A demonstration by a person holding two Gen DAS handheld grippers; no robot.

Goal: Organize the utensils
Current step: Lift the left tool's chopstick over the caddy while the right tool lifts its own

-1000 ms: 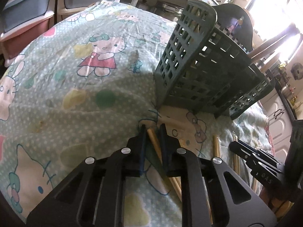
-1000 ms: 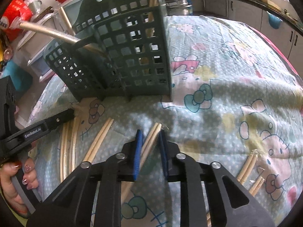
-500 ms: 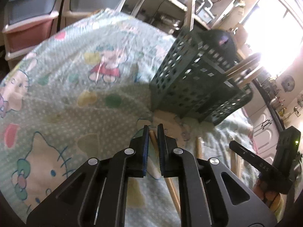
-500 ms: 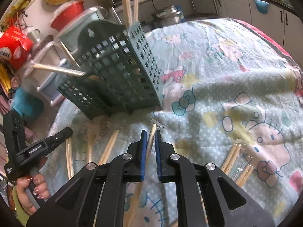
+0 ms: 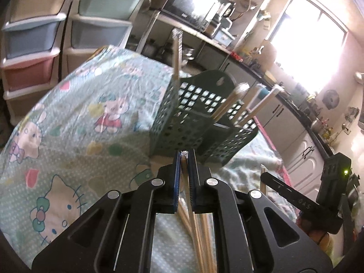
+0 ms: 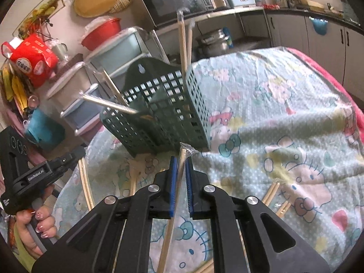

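Note:
A dark green slotted utensil basket [image 5: 193, 122] stands on the Hello Kitty cloth, also in the right wrist view [image 6: 163, 116], with several wrapped chopsticks sticking out of it. My left gripper [image 5: 184, 159] is shut on a pair of wooden chopsticks [image 5: 193, 218], lifted just in front of the basket. My right gripper [image 6: 179, 161] is shut on a wrapped chopstick pair [image 6: 173, 207], held up before the basket's near corner.
Loose chopsticks lie on the cloth at the right [image 6: 273, 193] and left [image 6: 85, 182]. Plastic drawer units [image 5: 34, 45] stand past the table's far edge. A counter with a microwave [image 6: 175, 2] lies behind. The other gripper shows in each view [image 5: 302, 204] [image 6: 38, 173].
Both grippers closed on chopsticks lying on the cloth and lifted them up, away from the table, toward basket height.

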